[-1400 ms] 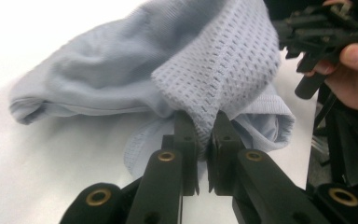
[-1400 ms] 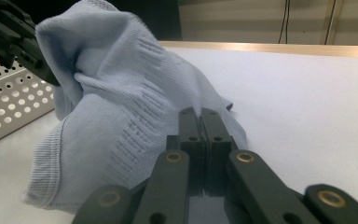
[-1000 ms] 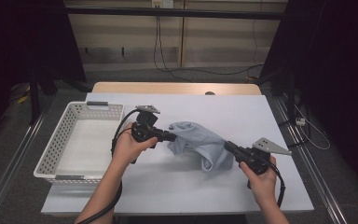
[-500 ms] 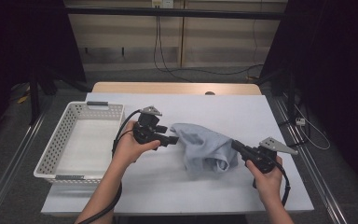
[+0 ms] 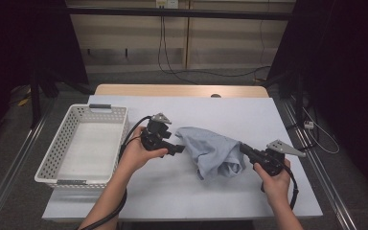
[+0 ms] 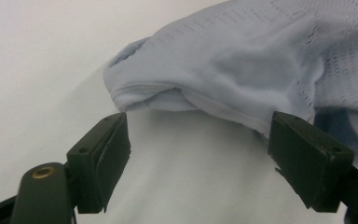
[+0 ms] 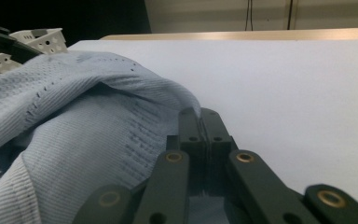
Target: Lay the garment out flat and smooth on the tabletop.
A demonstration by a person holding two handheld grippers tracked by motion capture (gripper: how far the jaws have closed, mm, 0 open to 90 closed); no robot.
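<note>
Cloth (image 5: pixel 213 152) lies at three o'clock of released left claw (image 5: pixel 181 149) (jaws just opened, hem untouched); right claw (image 5: pixel 243 149) grips its far edge.

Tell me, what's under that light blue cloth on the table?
The light blue cloth lies bunched on the white table. The left gripper view looks beneath its raised hem and shows bare table. The right gripper pinches its other edge. Whatever is below the crumpled middle is covered.
</note>
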